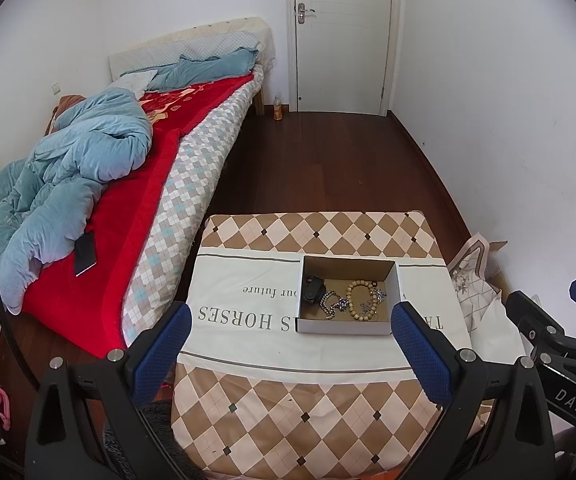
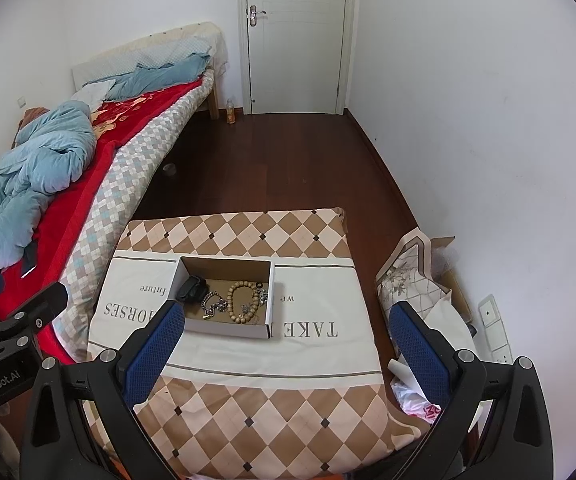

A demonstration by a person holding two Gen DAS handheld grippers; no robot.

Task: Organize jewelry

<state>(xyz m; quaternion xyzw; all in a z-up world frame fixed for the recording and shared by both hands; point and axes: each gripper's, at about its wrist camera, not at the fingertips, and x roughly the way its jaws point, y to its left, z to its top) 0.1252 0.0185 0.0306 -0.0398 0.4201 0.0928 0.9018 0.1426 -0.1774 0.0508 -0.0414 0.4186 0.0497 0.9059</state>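
Note:
A shallow open cardboard box point(image 1: 393, 280) point(image 2: 228, 330) stands on a checked cloth-covered table point(image 1: 248, 280) point(image 2: 319, 300). In it lie a wooden bead bracelet point(image 1: 361, 300) point(image 2: 244, 300), a silver chain point(image 1: 331, 304) point(image 2: 212, 304), a black item point(image 1: 312, 287) point(image 2: 192, 289) and a small ring point(image 2: 259, 285). My left gripper point(image 1: 291, 314) is open and empty, held back above the table's near part. My right gripper point(image 2: 286, 312) is open and empty, to the right of the left one. Each gripper shows at the edge of the other's view.
A bed point(image 1: 192, 168) with a red blanket and blue duvet point(image 1: 68, 176) runs along the left. A phone point(image 1: 84, 254) lies on it. Bags and cardboard point(image 2: 419, 276) lie right of the table. A bottle point(image 1: 277, 108) stands by the closed door point(image 1: 343, 36).

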